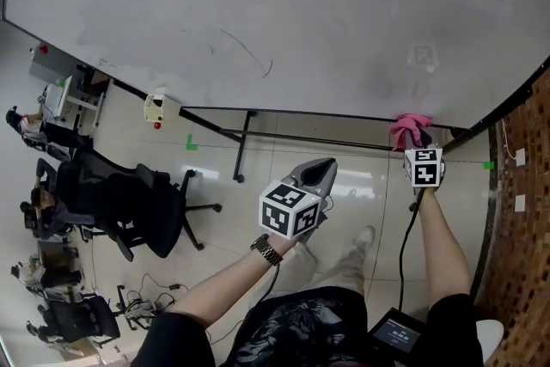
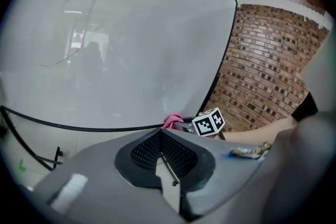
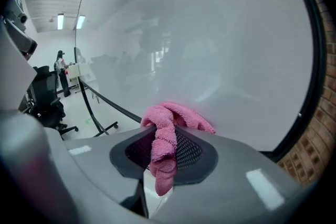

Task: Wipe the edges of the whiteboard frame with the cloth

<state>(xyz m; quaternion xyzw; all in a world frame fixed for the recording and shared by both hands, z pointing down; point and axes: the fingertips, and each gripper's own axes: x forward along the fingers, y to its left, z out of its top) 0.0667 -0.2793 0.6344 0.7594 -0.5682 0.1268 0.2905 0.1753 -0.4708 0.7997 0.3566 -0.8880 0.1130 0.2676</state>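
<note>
**Pink cloth** [image 3: 168, 134]: clamped between the jaws of the right gripper [image 1: 418, 149]. One fold hangs down over the pads and a bunch stands above the tips. In my head view the cloth sits at the lower edge of the black whiteboard frame [image 1: 326, 117], near its lower right corner. I cannot tell whether it presses on the frame.

**Views:** the right gripper view shows the grip itself. The head view hides the grip behind the marker cube [image 1: 424, 168]. The left gripper view shows the brick wall [image 2: 262, 71] past the board's right edge.

**Left gripper** [image 2: 160, 134]: jaws together with nothing between them, held clear of the board and to the left of the right gripper.

**Surroundings:** the whiteboard [image 1: 258, 4] is cut off at the top. An office chair [image 1: 129, 202] and a stand leg [image 1: 243, 146] occupy the floor [image 1: 361, 176] below it.
</note>
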